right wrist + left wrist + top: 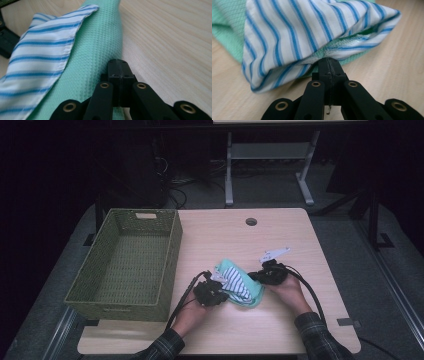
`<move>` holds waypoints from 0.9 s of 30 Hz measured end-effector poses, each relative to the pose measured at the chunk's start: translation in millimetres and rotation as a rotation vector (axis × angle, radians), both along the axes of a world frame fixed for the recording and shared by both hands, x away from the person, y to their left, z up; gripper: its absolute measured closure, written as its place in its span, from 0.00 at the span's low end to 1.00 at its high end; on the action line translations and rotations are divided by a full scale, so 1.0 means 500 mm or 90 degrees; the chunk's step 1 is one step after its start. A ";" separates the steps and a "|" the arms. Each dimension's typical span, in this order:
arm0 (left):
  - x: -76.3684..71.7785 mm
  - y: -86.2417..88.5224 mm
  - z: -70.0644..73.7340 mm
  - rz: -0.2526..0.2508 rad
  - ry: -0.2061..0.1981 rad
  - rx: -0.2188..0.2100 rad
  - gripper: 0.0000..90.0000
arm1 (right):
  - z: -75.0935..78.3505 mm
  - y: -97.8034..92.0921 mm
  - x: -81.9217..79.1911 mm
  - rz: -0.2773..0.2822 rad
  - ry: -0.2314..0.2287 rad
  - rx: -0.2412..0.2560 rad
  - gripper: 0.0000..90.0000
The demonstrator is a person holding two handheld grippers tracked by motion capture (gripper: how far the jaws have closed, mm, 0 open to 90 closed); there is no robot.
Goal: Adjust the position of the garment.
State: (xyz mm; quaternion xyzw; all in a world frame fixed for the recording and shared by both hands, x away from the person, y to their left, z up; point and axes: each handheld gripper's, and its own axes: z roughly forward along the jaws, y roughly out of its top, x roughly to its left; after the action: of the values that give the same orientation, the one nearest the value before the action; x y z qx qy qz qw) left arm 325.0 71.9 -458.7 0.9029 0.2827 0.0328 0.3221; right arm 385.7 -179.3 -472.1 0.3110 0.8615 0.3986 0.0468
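At the moment of inspection, the cloth bundle lay at the lower centre of the high view, on the wooden table [300, 270], to the right of the green woven basket [125, 265] and apart from it. The bundle consisted of a mint-green waffle-weave cloth [252, 296] with a blue-and-white striped cloth [236, 285] folded over it.

The left gripper [212, 292] stood at the bundle's left edge. In the left gripper view its jaws were closed together, pinching the layered hem where the striped cloth [312, 32] met the green cloth [227, 27]. The right gripper [270, 272] stood at the bundle's right edge. In the right gripper view its jaws were likewise pressed together at the rolled edge of the green cloth [100, 55]; how much fabric lay between them could not be confirmed.

Condition of goods: both cloths were soft and limp. The striped cloth [37, 57] sat loose on the green one, with an open, gaping fold at one end.

Risks noted, as a judgement:
- On lifting, the striped cloth may slide off, since it appeared gripped on the left side alone.
- A shallow pinch at the right could release the green edge under load.
- Uneven raising of the two hands could unroll the bundle or catch it on the basket rim during transfer.
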 end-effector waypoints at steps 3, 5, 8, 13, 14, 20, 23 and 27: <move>0.005 0.006 0.001 0.004 -0.009 0.008 0.99 | 0.000 -0.003 -0.006 0.000 -0.003 0.004 1.00; 0.008 0.010 0.001 0.009 -0.016 0.013 0.99 | -0.001 -0.006 -0.015 0.005 -0.004 0.007 1.00; 0.014 0.016 0.000 0.013 -0.021 0.013 0.99 | 0.000 -0.009 -0.028 0.006 -0.005 0.007 1.00; 0.024 0.022 0.001 0.021 -0.027 0.018 0.99 | 0.001 -0.015 -0.041 0.017 -0.006 0.012 1.00; 0.028 0.024 0.002 0.023 -0.031 0.020 0.99 | 0.001 -0.015 -0.044 0.018 -0.003 0.011 1.00; 0.049 0.037 0.010 0.044 -0.042 0.006 0.99 | 0.008 -0.009 -0.073 0.037 -0.011 0.022 1.00; 0.057 0.041 0.007 0.047 -0.042 -0.001 0.99 | 0.010 -0.007 -0.081 0.044 -0.011 0.018 1.00; 0.068 0.040 0.007 0.049 -0.047 0.000 0.99 | 0.014 -0.002 -0.096 0.056 -0.008 0.024 1.00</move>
State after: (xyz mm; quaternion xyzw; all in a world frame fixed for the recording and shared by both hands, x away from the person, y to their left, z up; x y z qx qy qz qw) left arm 359.2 92.1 -455.3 0.8896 0.3055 0.0785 0.3304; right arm 337.7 -180.5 -465.2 0.2710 0.8663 0.4185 0.0289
